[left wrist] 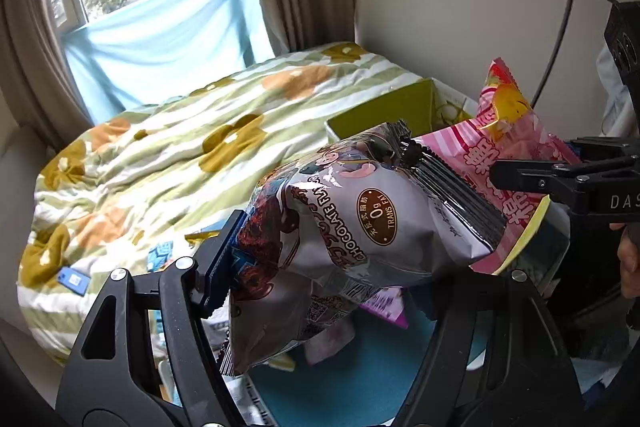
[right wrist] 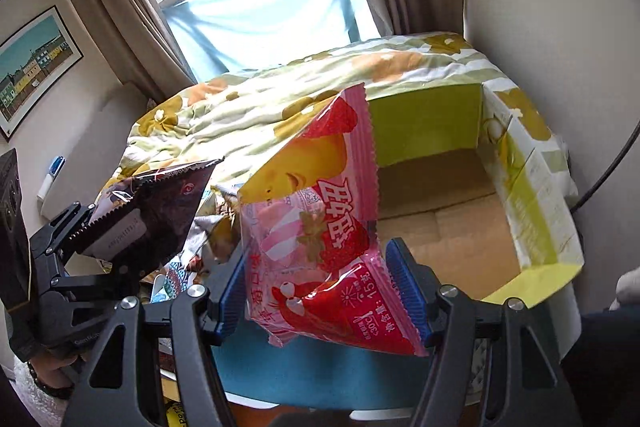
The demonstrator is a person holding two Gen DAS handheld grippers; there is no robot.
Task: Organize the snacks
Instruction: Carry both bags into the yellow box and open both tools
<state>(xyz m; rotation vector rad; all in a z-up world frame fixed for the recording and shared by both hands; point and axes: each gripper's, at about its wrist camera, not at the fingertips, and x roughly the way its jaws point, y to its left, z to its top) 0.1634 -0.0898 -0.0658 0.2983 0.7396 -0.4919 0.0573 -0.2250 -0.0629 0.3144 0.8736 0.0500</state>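
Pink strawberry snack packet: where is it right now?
The pink strawberry snack packet is clamped in the right gripper, lifted in front of the open green cardboard box on the floral bedspread, right of the silver chocolate snack bag.

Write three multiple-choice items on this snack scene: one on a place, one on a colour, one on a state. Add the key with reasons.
1. Where does the open cardboard box sit?
A. on the window sill
B. beside the flowered quilt, near the wall
C. hung from the curtain

2. What is the main colour of the strawberry snack bag?
A. pink
B. black
C. green

3. What is the left gripper doing?
A. standing open with nothing in it
B. pressing on the box
C. closed on the chocolate snack bag

Key:
1 B, the right wrist view shows the box next to the quilt with the wall behind it.
2 A, the wrapper is pink with red strawberries.
3 C, the silver-brown bag sits clamped between the pads, lifted off the surface.
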